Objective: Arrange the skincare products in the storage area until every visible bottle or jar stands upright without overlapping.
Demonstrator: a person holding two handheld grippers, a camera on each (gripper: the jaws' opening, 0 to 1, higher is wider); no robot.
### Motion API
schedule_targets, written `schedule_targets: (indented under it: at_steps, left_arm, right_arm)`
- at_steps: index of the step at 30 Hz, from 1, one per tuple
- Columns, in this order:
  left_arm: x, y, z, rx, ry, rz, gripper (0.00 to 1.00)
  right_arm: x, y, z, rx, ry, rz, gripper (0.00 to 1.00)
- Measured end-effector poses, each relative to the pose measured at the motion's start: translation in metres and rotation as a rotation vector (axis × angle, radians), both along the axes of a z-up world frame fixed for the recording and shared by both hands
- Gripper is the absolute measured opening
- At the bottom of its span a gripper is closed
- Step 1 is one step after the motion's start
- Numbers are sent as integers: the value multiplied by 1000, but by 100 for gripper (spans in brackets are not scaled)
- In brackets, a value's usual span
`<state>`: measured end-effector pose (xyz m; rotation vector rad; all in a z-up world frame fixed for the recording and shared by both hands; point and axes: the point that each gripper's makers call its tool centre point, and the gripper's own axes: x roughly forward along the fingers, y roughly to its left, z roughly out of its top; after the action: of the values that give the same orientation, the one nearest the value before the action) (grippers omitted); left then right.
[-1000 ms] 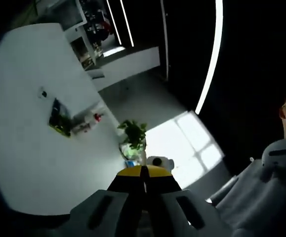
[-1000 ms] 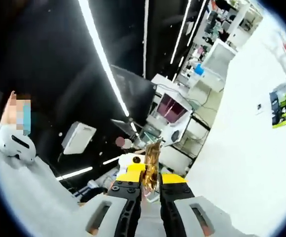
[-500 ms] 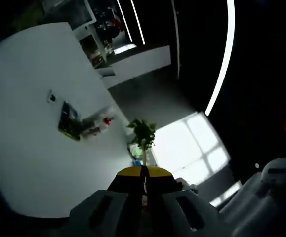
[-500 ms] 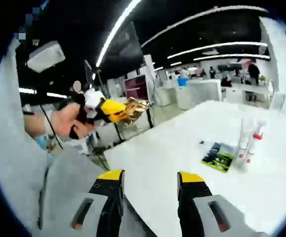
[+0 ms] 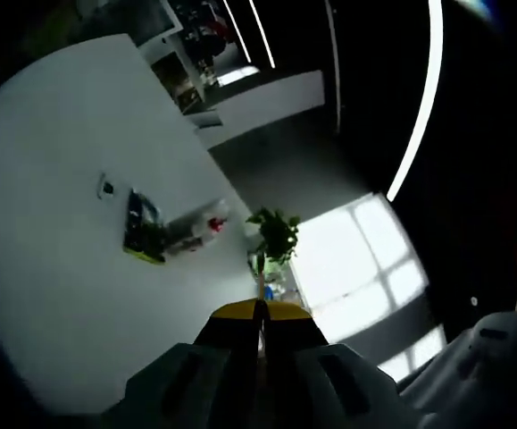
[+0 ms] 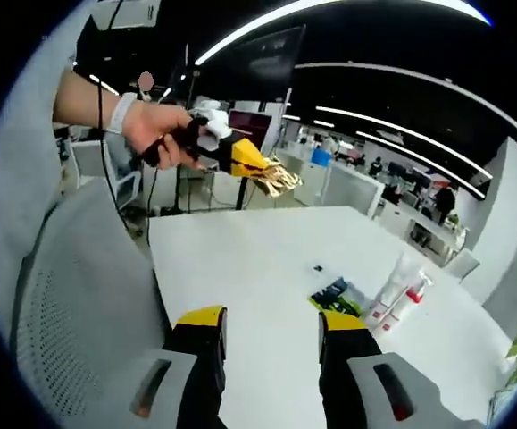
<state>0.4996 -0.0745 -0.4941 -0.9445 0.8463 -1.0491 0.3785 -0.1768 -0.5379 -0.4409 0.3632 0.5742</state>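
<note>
A: Starting nearest, how do the tongs stand?

B: In the right gripper view the right gripper [image 6: 265, 332] is released, its jaws spread with bare white table [image 6: 240, 268] between them. At about ten o'clock, held up in a hand [image 6: 155, 130], the left gripper [image 6: 262, 172] is clenched on a crumpled gold wrapper [image 6: 279, 179]. In the left gripper view its jaws [image 5: 259, 320] meet tight.

A: And the skincare products?

B: Farther out, at about two o'clock in the right gripper view: two white tubes [image 6: 399, 288] with red on them, lying close together beside a dark and green packet [image 6: 337, 296]. Both grippers are well apart from them.

A: So how far along?

B: I'd judge barely begun. The tubes look leaned or laid over, not upright, though they are too small to tell surely. Standing them apart is all left.
</note>
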Motion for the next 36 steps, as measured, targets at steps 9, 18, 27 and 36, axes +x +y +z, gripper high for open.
schedule_targets:
  at_steps: [9, 18, 27, 36]
  left_arm:
    - [16, -6, -35, 50, 34, 18, 0]
    - [34, -16, -57, 62, 55, 11, 0]
    - [49, -22, -85, 147, 72, -32, 0]
    - [65, -26, -103, 192, 96, -45, 0]
  right_arm:
    - [-1, 2, -9, -16, 33, 20, 34]
    - [-10, 18, -18, -40, 67, 103, 33]
    - [-7, 12, -18, -41, 65, 75, 31]
    - [-6, 9, -16, -46, 57, 63, 29]
